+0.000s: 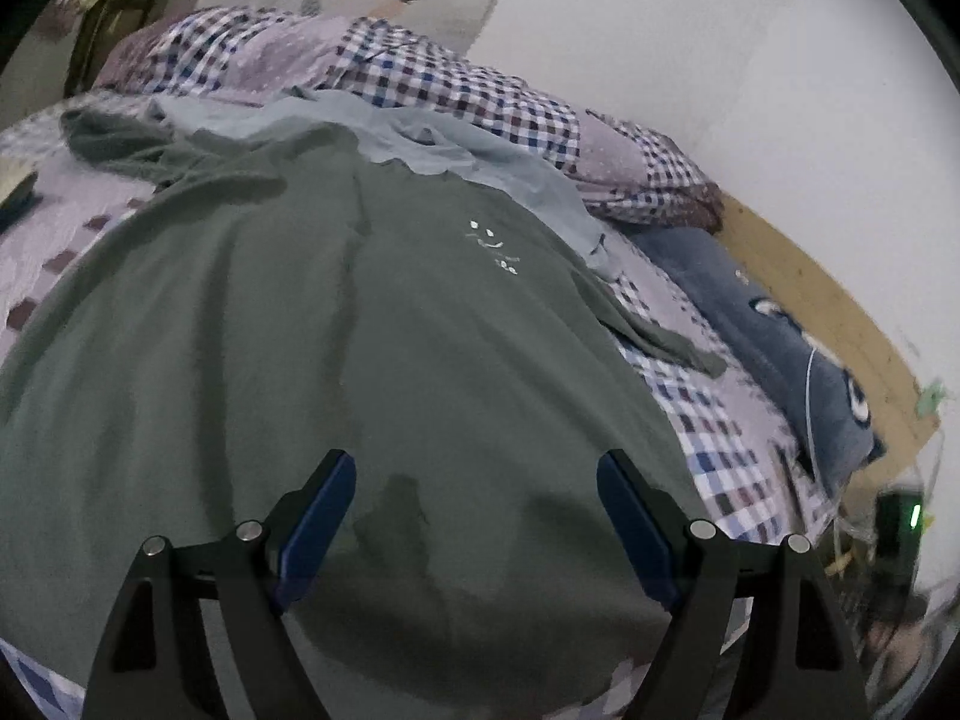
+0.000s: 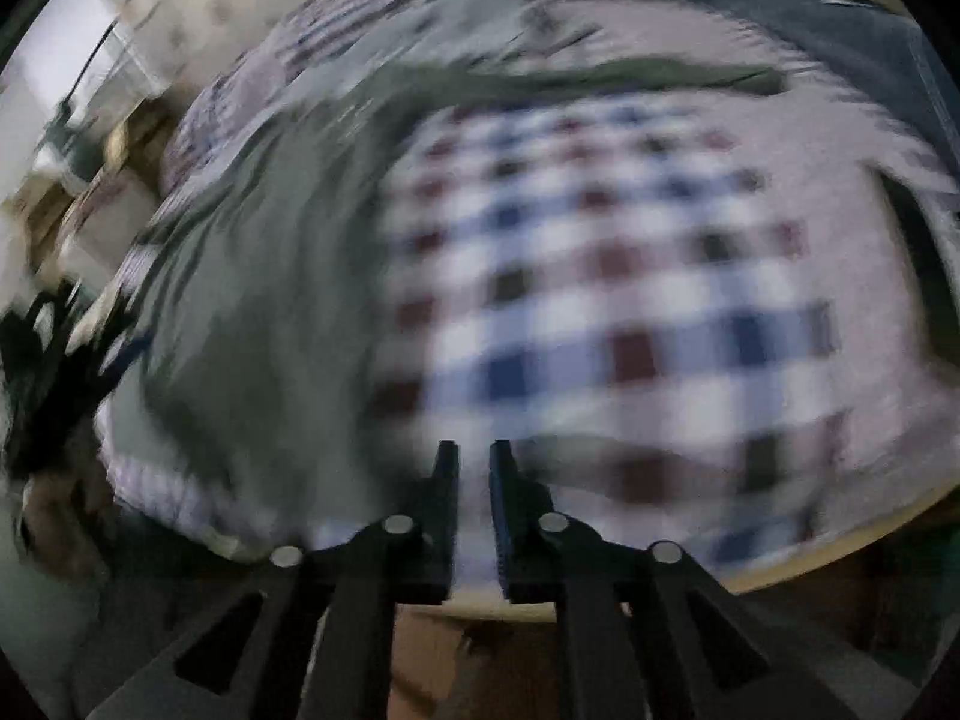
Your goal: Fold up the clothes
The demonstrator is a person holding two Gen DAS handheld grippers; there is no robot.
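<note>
A dark green T-shirt (image 1: 336, 330) with a small white smiley print lies spread flat on the checked bed sheet (image 1: 714, 420). My left gripper (image 1: 474, 468) hovers open just above the shirt's near hem, nothing between its blue pads. The right wrist view is badly motion-blurred. It shows the green T-shirt (image 2: 258, 276) to the left and the checked sheet (image 2: 630, 300) ahead. My right gripper (image 2: 474, 456) stands over the bed's near edge, its fingers almost together with a thin gap and nothing held.
A pale blue garment (image 1: 456, 150) lies beyond the shirt's collar. A checked quilt (image 1: 372, 72) is bunched at the head of the bed, and a navy garment (image 1: 780, 336) lies along the right side by the wooden bed frame (image 1: 840, 300) and white wall.
</note>
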